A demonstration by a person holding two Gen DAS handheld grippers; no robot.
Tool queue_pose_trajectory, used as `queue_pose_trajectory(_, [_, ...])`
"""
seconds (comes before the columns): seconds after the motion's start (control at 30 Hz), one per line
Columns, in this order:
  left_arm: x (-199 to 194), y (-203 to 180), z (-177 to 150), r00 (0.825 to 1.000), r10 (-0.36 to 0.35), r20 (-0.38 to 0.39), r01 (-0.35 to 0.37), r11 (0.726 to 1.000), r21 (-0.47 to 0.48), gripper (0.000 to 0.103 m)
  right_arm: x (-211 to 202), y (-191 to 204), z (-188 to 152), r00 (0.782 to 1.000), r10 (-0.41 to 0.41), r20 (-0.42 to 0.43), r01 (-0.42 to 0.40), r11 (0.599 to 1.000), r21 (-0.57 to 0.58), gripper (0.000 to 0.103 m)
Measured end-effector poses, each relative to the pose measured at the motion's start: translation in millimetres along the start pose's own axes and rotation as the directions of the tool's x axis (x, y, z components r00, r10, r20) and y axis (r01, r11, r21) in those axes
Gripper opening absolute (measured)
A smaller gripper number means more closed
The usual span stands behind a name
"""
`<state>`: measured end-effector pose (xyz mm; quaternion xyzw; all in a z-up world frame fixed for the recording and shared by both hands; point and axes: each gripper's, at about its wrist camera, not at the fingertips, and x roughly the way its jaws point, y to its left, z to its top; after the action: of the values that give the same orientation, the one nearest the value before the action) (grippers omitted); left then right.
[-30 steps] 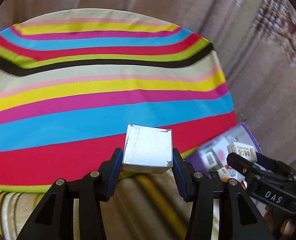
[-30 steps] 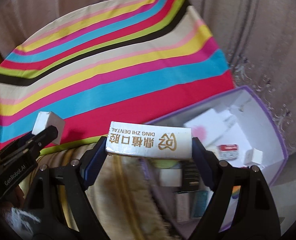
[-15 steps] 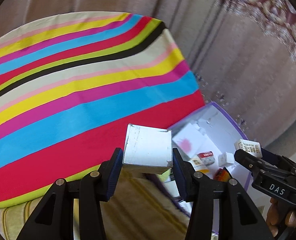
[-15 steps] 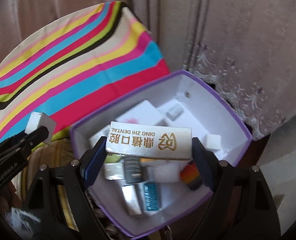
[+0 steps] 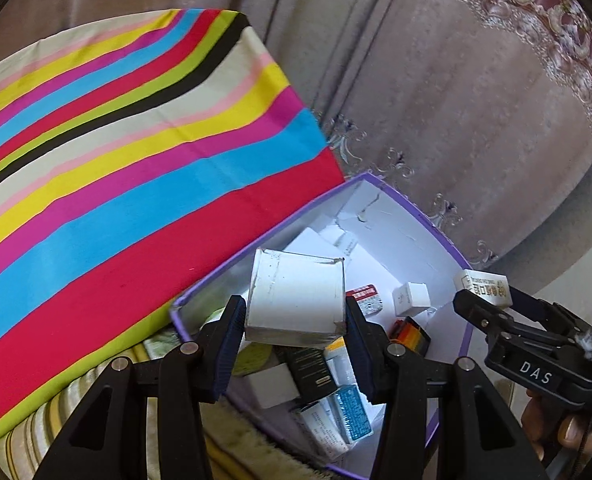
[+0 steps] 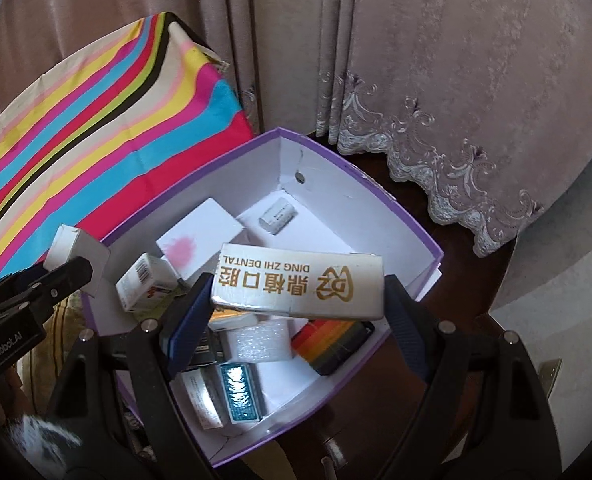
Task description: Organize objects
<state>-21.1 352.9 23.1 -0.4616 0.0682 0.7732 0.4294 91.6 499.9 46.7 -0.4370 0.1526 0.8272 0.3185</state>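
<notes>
Both grippers shifted from over striped cloth [image 5: 136, 184] to above purple-rimmed box [image 6: 399, 204]. Small white carton [image 5: 296, 300] clamped between left gripper [image 5: 294, 320] pads, above box interior. Long "DING ZHI DENTAL" carton [image 6: 299, 280] clamped crosswise in right gripper [image 6: 296, 304], above box contents. Curtain [image 6: 455, 80] behind.

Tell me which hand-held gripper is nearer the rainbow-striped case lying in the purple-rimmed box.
Right. The right hand-held gripper, shut on the long dental box, hangs right over the rainbow-striped case. The left hand-held gripper, holding a small white box, is off by the box's far rim.
</notes>
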Motion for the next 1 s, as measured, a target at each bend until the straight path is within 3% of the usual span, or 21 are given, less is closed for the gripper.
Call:
queue_pose_trajectory(0.13, [9.0, -7.6, 4.3, 0.999, -0.040, -0.022, 0.040, 0.999, -0.001, 0.052, 2.9, -9.1, 2.5, 1.000, -0.004, -0.002, 0.004, 1.000, 0.022, 0.085])
queue_pose_trajectory(0.17, [11.9, -10.9, 5.3, 0.998, -0.053, -0.033, 0.053, 0.999, 0.002, 0.055, 4.9, -10.7, 3.6, 1.000, -0.001, -0.003, 0.001, 1.000, 0.023, 0.085])
queue_pose_trajectory(0.23, [17.2, -15.7, 6.2, 0.995, -0.089, -0.054, 0.090, 0.996, 0.006, 0.071, 8.3, -13.6, 5.8, 1.000, 0.008, -0.012, -0.008, 1.000, 0.023, 0.085])
queue_pose_trajectory(0.3, [19.4, -19.3, 6.1, 0.992, -0.113, -0.064, 0.114, 0.994, 0.005, 0.075, 10.0, -16.3, 8.9, 1.000, 0.011, -0.017, -0.011, 1.000, 0.019, 0.085])
queue_pose_trajectory(0.6, [-2.9, -18.7, -3.9, 0.999, -0.046, -0.024, 0.047, 0.998, 0.035, 0.083, -2.6, -14.1, 0.0, 1.000, 0.019, -0.011, -0.019, 1.000, -0.012, 0.091])
queue_pose_trajectory(0.83, [-15.6, -6.3, -32.0, 0.997, 0.033, -0.063, -0.030, 0.998, 0.047, 0.090, -21.3, -3.8, -25.1, 1.000, 0.013, 0.000, -0.013, 0.999, -0.033, 0.092])
queue_pose_trajectory(0.93, [-21.1, 4.4, -35.3, 0.999, -0.022, -0.041, 0.022, 1.000, 0.009, 0.103, -21.6, -0.5, -29.4, 1.000, 0.016, 0.001, -0.016, 1.000, -0.027, 0.092])
queue_pose_trajectory(1.0, [-21.0, 9.3, -34.5, 0.998, -0.047, -0.037, 0.047, 0.999, -0.012, 0.103, -19.4, 0.3, -29.7, 1.000, 0.018, 0.000, -0.018, 1.000, -0.015, 0.092])
